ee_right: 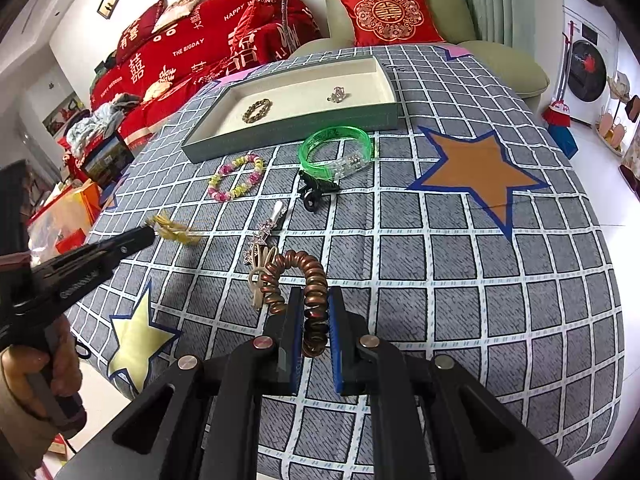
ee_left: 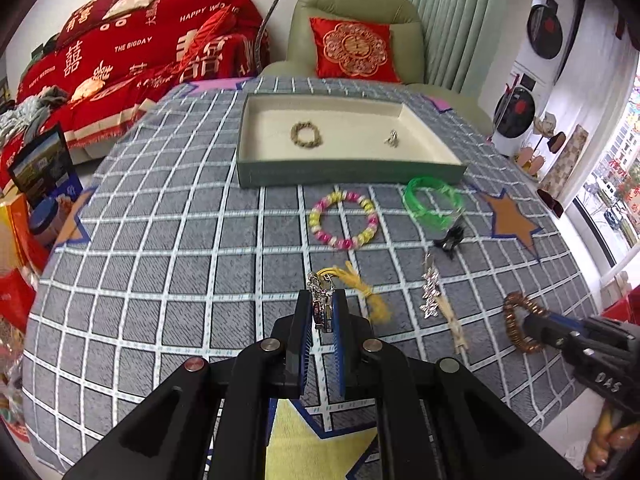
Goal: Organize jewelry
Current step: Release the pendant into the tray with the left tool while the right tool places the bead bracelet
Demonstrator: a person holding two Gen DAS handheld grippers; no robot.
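My left gripper is shut on a silver charm whose yellow tassel cord trails onto the checked cloth. In the right wrist view the left gripper comes in from the left, with the tassel at its tip. My right gripper is shut on a copper coil bracelet; from the left wrist it shows at the right, holding the bracelet. The green tray at the far side holds an olive bead bracelet and a small silver piece.
On the cloth lie a pink-yellow bead bracelet, a green bangle, a black hair claw, a silver snowflake clip and a beige hair tie. A green armchair stands behind the tray. Boxes crowd the floor at left.
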